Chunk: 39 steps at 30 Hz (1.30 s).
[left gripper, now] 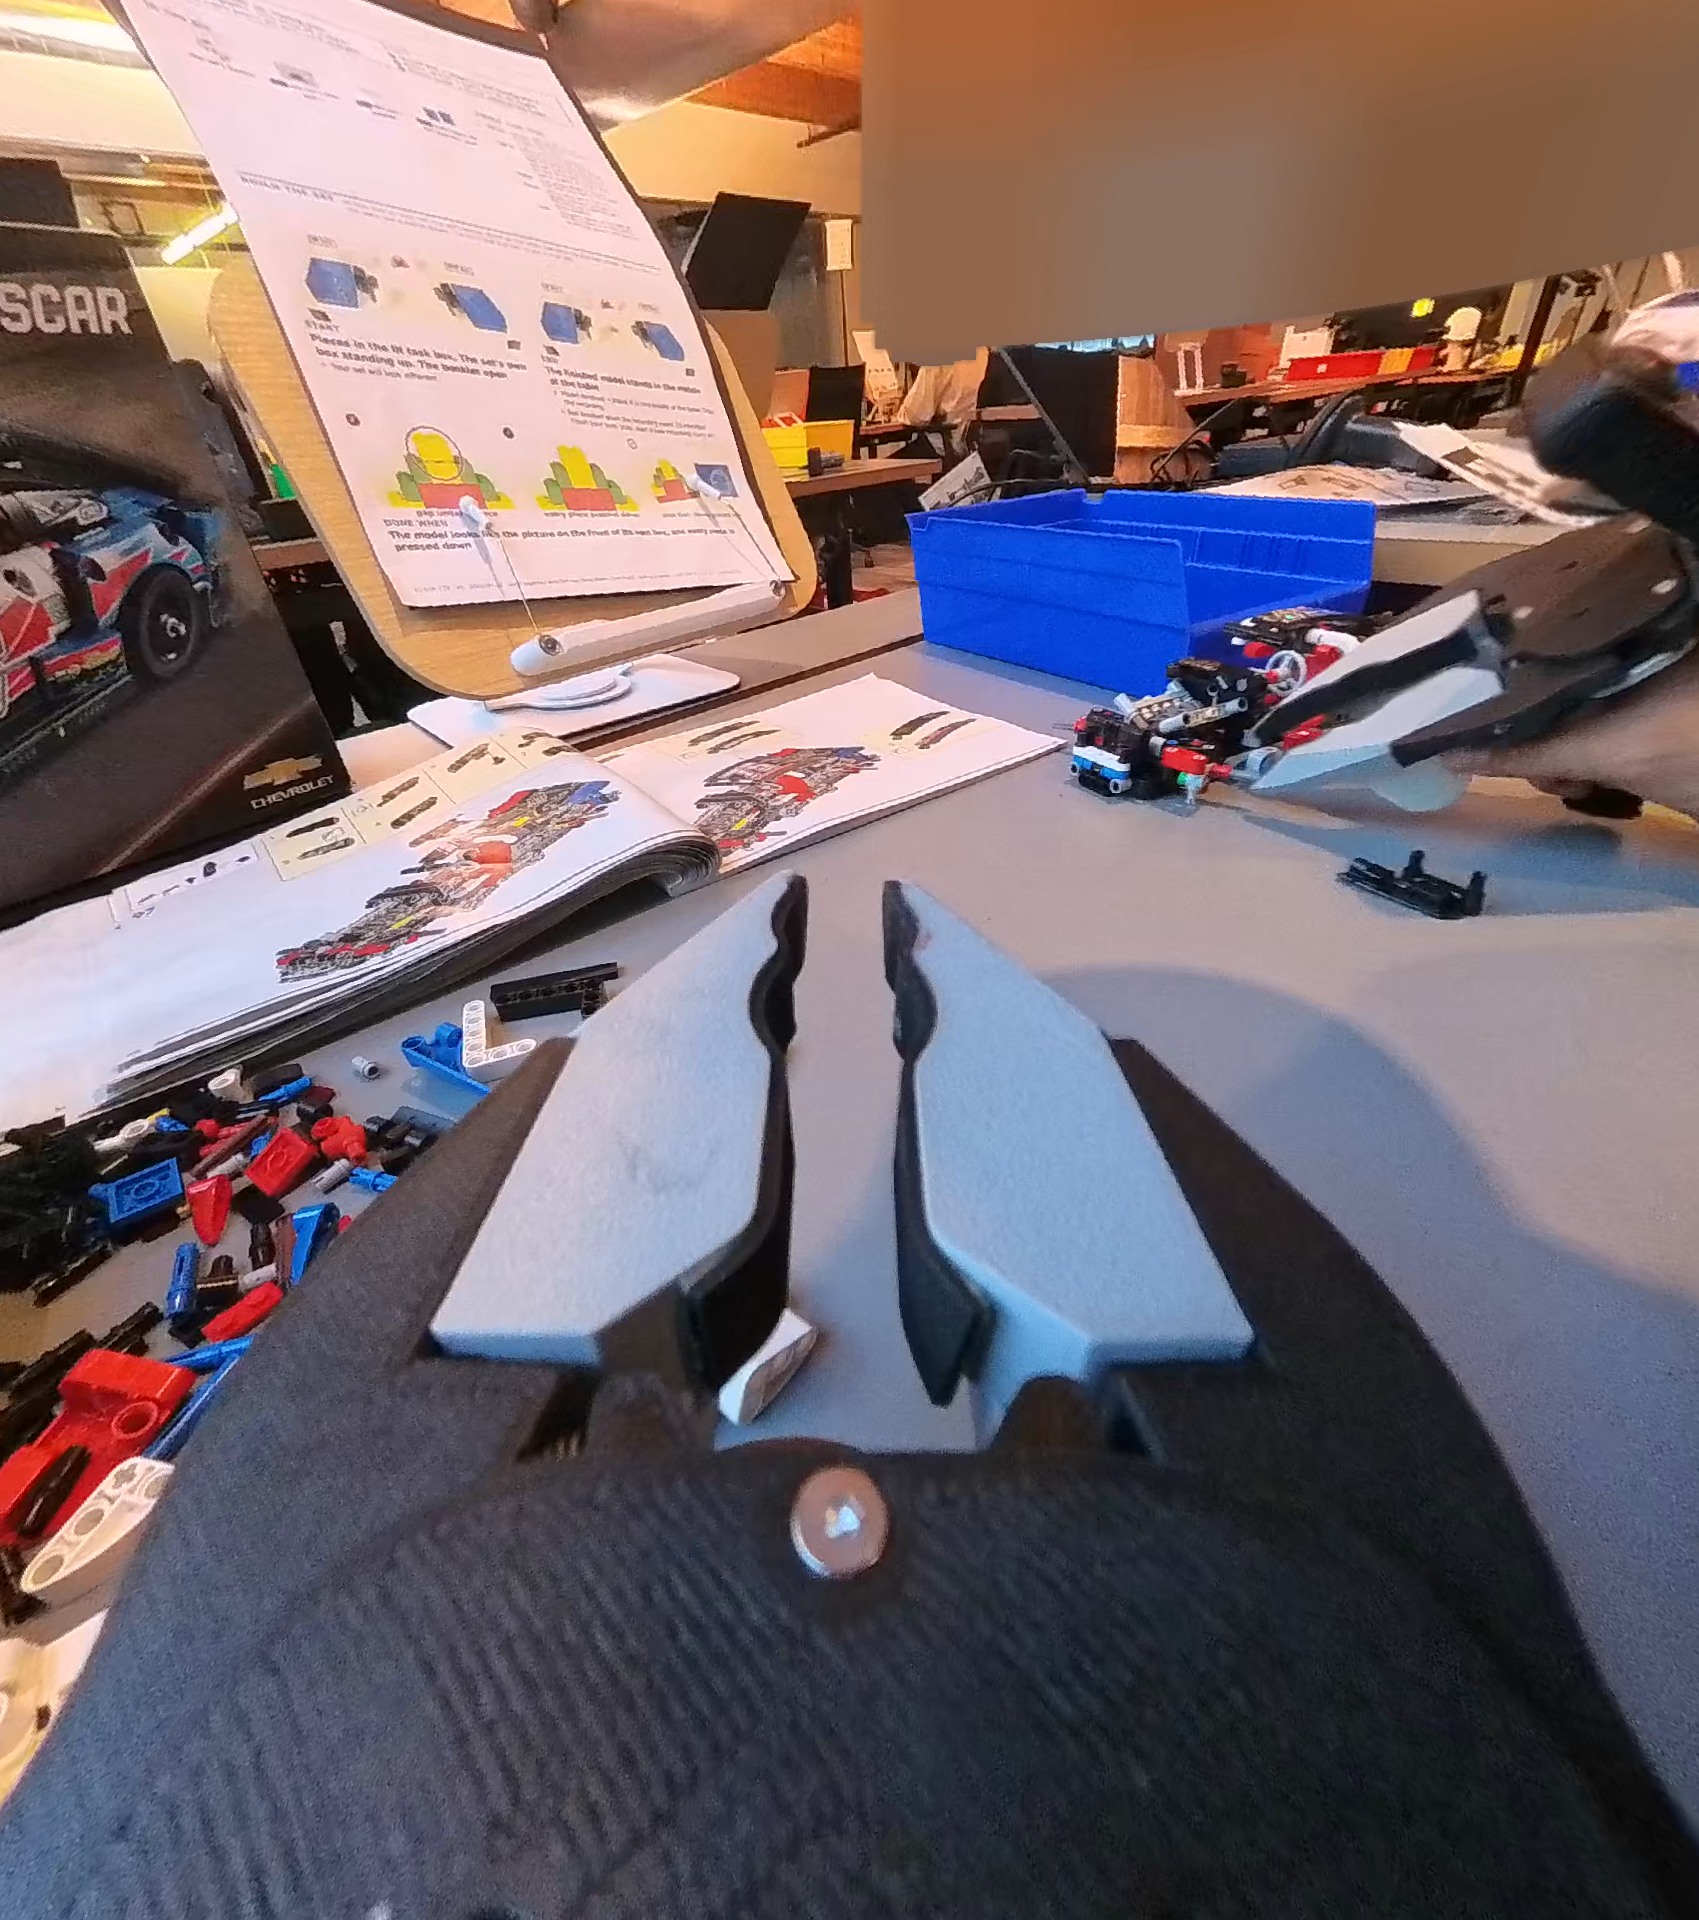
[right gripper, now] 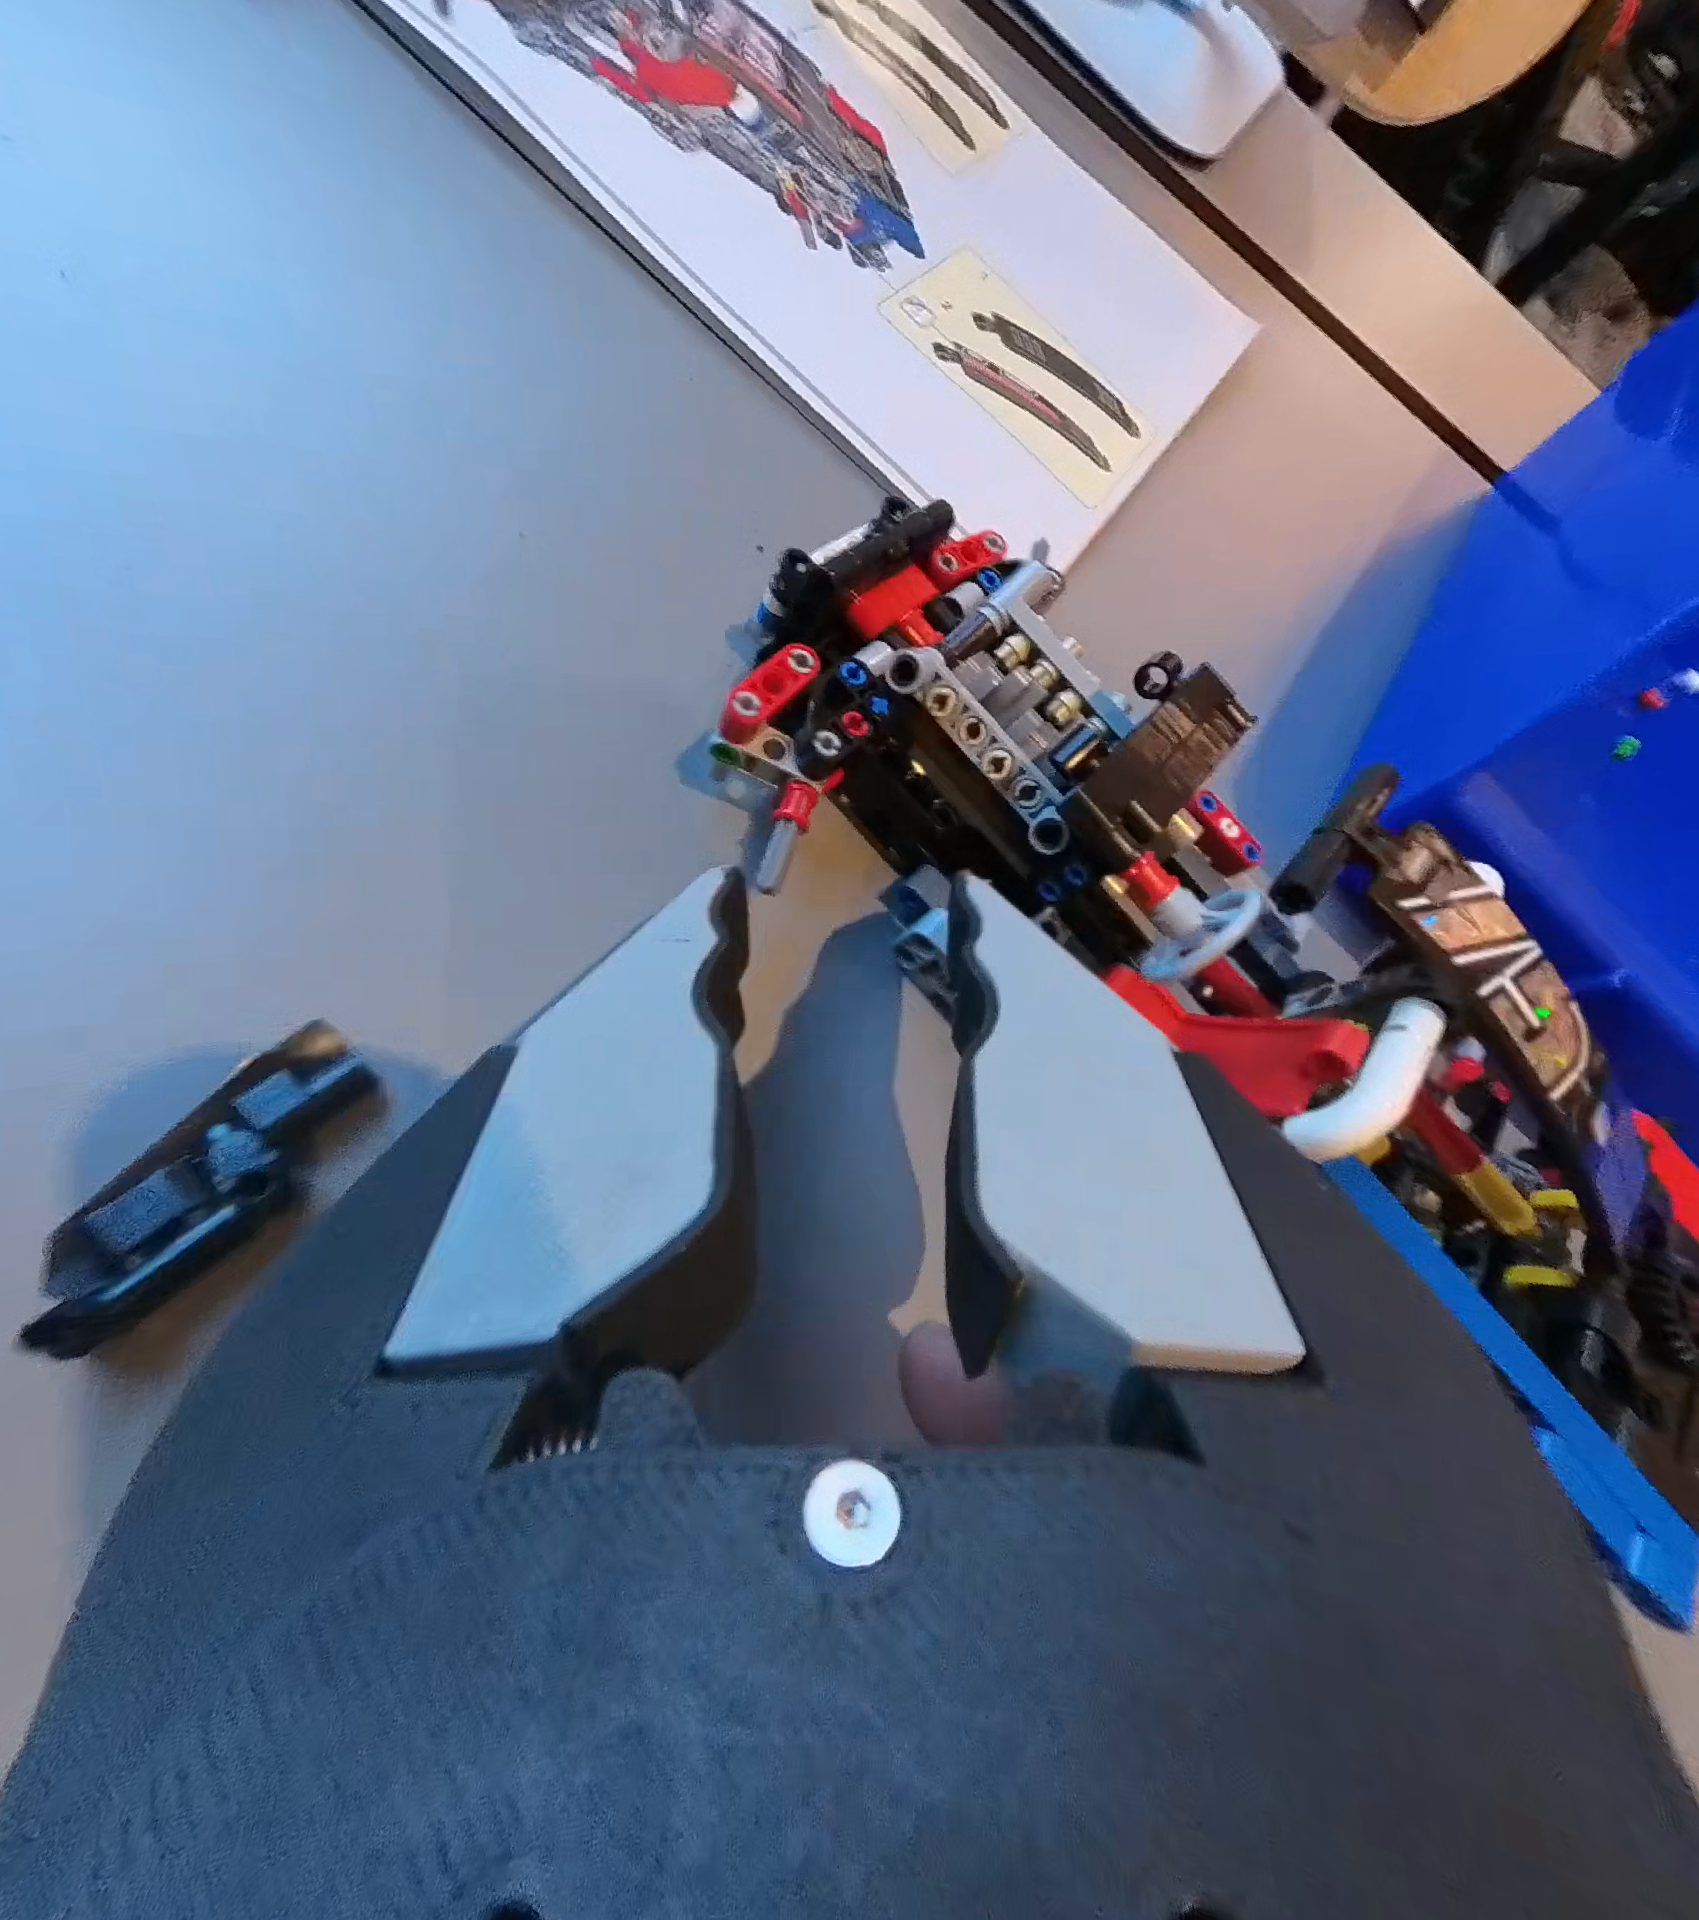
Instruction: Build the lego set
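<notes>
The partly built car model (right gripper: 980, 727), black, red and grey, lies on the grey table in front of the blue bin. My right gripper (right gripper: 845, 904) is open and empty, its tips right at the model's near end, with the right finger (right gripper: 1063, 1091) over the model's side. The model (left gripper: 1167, 717) and the right gripper (left gripper: 1263, 750) also show far right in the left wrist view. A loose black assembly (right gripper: 190, 1184) lies left of the right gripper. My left gripper (left gripper: 843, 914) is open a little and empty above bare table. Loose pieces (left gripper: 97, 1226) are heaped to its left.
An open instruction booklet (left gripper: 512, 831) lies behind the loose pieces. The set's box (left gripper: 45, 520) and a stand holding a printed sheet (left gripper: 512, 364) are at the back left. A blue bin (left gripper: 1136, 582) stands at the back right. The black assembly (left gripper: 1416, 888) lies between the grippers. Across from one pair of fingers to the other is roughly 35 centimeters.
</notes>
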Tool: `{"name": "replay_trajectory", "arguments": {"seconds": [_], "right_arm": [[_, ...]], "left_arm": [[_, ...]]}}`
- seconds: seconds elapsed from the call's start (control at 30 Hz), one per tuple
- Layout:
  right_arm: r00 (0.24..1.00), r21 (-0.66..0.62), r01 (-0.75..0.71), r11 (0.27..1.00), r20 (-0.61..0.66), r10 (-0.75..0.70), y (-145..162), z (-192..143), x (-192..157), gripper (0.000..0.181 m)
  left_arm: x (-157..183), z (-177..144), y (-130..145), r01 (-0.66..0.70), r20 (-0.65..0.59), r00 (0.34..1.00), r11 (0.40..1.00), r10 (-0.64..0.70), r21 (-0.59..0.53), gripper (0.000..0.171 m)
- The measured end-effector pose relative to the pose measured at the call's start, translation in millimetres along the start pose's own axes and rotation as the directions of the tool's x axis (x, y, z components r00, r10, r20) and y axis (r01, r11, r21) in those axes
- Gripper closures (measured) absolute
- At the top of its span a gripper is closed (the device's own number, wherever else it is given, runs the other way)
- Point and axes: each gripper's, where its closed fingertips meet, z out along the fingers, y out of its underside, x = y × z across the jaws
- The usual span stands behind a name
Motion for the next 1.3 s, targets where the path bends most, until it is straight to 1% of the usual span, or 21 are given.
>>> {"name": "replay_trajectory", "arguments": {"seconds": [0.13, 0.33, 0.43, 0.63, 0.7, 0.8, 0.9, 0.97, 1.07, 1.1, 1.17, 1.2, 1.23, 1.3], "right_arm": [[0.999, 0.048, -0.025, 0.999, 0.048, 0.022, -6.4, -7.8, -8.0, 0.141], [0.995, 0.101, -0.066, 0.993, 0.081, 0.058, -26.8, -10.5, 0.9, 0.140], [0.996, 0.058, -0.038, 0.998, 0.080, 0.033, -23.7, -0.9, 1.0, 0.140], [0.994, -0.004, 0.107, 0.994, 0.025, -0.107, -27.4, 20.7, 1.0, 0.136], [0.989, -0.012, 0.147, 0.989, 0.002, -0.146, -30.4, 24.9, 3.2, 0.137], [0.987, -0.039, 0.157, 0.987, -0.032, -0.159, -34.3, 29.4, 10.3, 0.136], [0.976, -0.073, 0.202, 0.977, -0.064, -0.206, -35.9, 30.9, 14.6, 0.140], [0.977, -0.036, 0.213, 0.976, -0.008, -0.213, -44.7, 28.9, 4.3, 0.133], [0.982, 0.011, 0.168, 0.986, 0.081, -0.168, -61.6, 24.2, -0.7, 0.128], [0.979, 0.010, 0.153, 0.988, 0.132, -0.153, -66.1, 24.7, -1.5, 0.127], [0.958, -0.038, 0.138, 0.990, 0.260, -0.124, -69.1, 31.8, -5.1, 0.125], [0.946, -0.075, 0.143, 0.987, 0.303, -0.114, -69.2, 38.5, -5.1, 0.120], [0.934, -0.105, 0.160, 0.982, 0.337, -0.116, -69.5, 46.1, -5.0, 0.118], [0.921, -0.158, 0.207, 0.966, 0.365, -0.138, -69.0, 62.9, -2.1, 0.119]], "left_arm": [[1.1, 0.5, 0.5, -0.003, -0.004, 1.000, 1.000, 0.003, -0.004, 0.160], [1.0, 0.1, 0.1, -0.001, -0.005, 1.000, 1.000, 0.001, 0.000, 0.161], [0.8, -0.1, -0.2, 0.001, -0.005, 1.000, 1.000, -0.001, 0.002, 0.161], [-0.5, -0.6, -0.7, 0.015, -0.006, 1.000, 1.000, -0.015, 0.007, 0.161], [-1.4, -0.8, -0.9, 0.020, -0.003, 1.000, 1.000, -0.020, 0.009, 0.161], [-3.5, -0.9, -1.1, 0.032, 0.003, 0.999, 0.999, -0.032, 0.011, 0.161], [-4.9, -1.3, -1.5, 0.042, 0.006, 0.999, 0.999, -0.042, 0.014, 0.162], [-3.9, -1.7, -1.9, 0.043, -0.003, 0.999, 0.999, -0.043, 0.018, 0.162], [-3.7, -1.9, -2.2, 0.045, -0.006, 0.999, 0.999, -0.044, 0.019, 0.162], [-3.7, -1.9, -2.2, 0.046, -0.007, 0.999, 0.999, -0.046, 0.020, 0.162], [-3.6, -2.1, -2.6, 0.052, -0.012, 0.999, 0.998, -0.052, 0.023, 0.162], [-3.5, -2.2, -2.8, 0.056, -0.014, 0.998, 0.998, -0.055, 0.024, 0.162], [-3.4, -2.3, -2.9, 0.058, -0.017, 0.998, 0.998, -0.057, 0.025, 0.162], [-3.0, -2.8, -3.4, 0.059, -0.019, 0.998, 0.998, -0.058, 0.028, 0.162]]}}
